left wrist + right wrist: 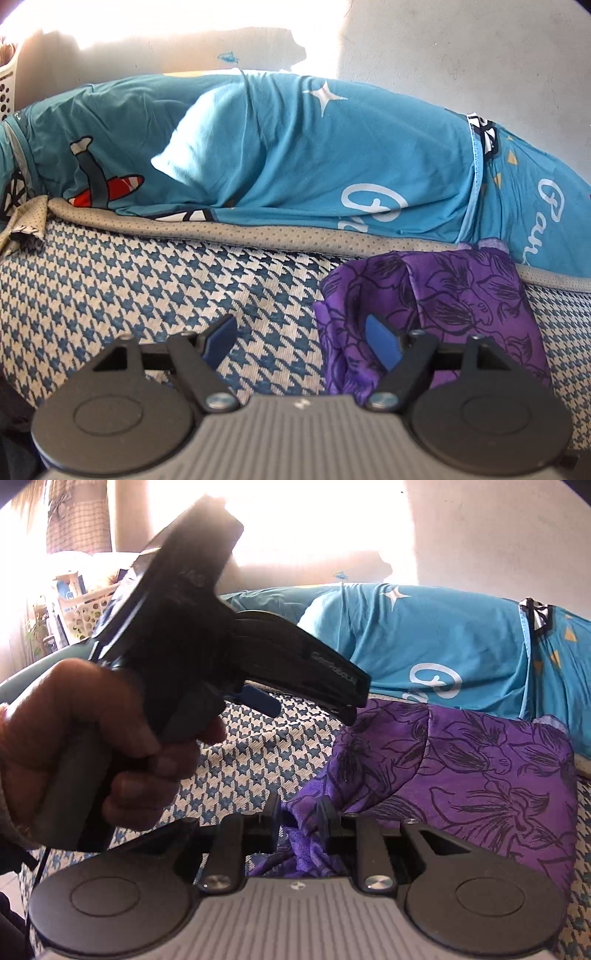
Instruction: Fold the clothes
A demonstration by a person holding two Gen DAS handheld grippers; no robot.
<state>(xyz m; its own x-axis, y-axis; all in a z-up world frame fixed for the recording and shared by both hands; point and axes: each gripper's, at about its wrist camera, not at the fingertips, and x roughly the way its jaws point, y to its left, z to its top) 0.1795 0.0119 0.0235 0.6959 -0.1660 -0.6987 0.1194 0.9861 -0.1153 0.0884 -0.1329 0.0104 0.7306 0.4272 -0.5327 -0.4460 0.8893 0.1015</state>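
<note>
A purple garment with black flower outlines (443,306) lies crumpled on the blue-and-white houndstooth bed cover (147,280). My left gripper (301,339) is open and low over the cover. Its right blue fingertip (380,341) overlaps the garment's left edge, and nothing sits between the fingers. In the right wrist view the purple garment (480,768) fills the right side. My right gripper (301,823) is shut on a bunched fold at its near edge. A hand (74,738) holds the left gripper above the cover, left of the garment.
A teal printed pillow or duvet (295,147) runs along the back against a pale wall, over a grey dotted sheet edge (258,229). A white perforated basket (88,609) stands at the far left. Bare houndstooth cover lies left of the garment.
</note>
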